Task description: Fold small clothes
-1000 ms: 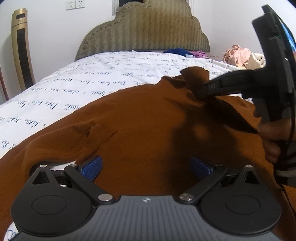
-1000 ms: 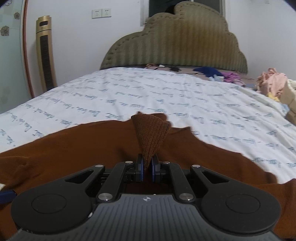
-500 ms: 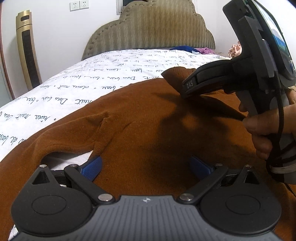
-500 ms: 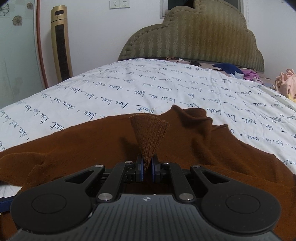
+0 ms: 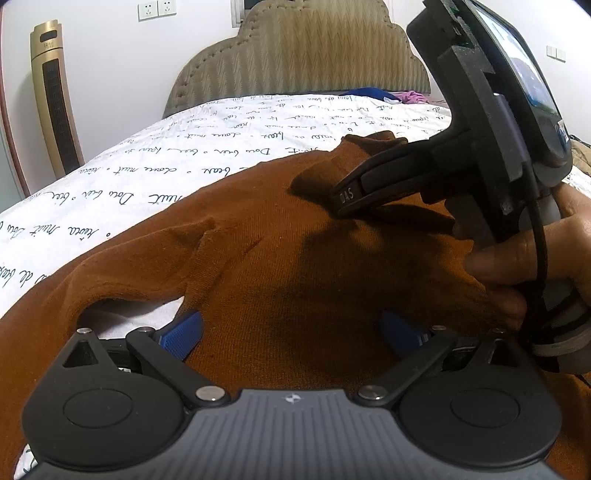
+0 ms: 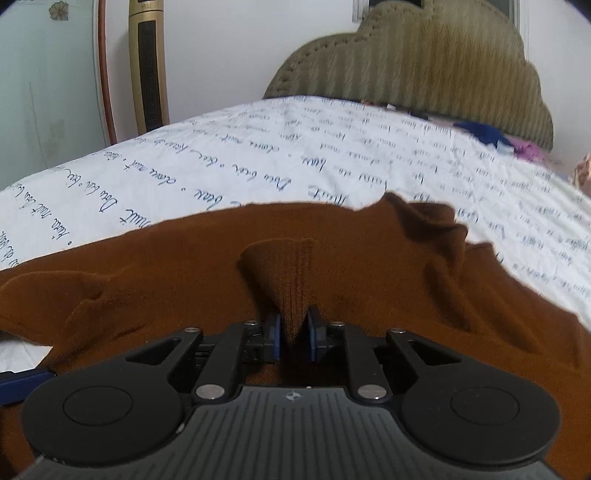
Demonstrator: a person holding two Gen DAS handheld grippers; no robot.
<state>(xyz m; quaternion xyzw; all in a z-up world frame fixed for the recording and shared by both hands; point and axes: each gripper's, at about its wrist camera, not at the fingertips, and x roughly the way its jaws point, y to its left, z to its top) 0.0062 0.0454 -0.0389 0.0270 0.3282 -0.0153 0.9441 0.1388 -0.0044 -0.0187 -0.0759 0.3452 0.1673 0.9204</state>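
Cuff (image 6: 291, 280) of brown sweater (image 5: 314, 266) pinched in right tool (image 6: 294, 334) (tip hidden); left tool (image 5: 291, 328) spread wide.

You are working in a home bedroom. A bed (image 6: 258, 166) is filling most of both views, its white sheet printed with dark cursive script. At the far end a padded olive headboard (image 5: 303, 55) with a scalloped top is standing against a plain white wall. A gold tower fan (image 5: 55, 99) is standing at the far left, with wall sockets (image 5: 157, 9) above. Loose clothes (image 6: 498, 138) are lying at the far right near the headboard.
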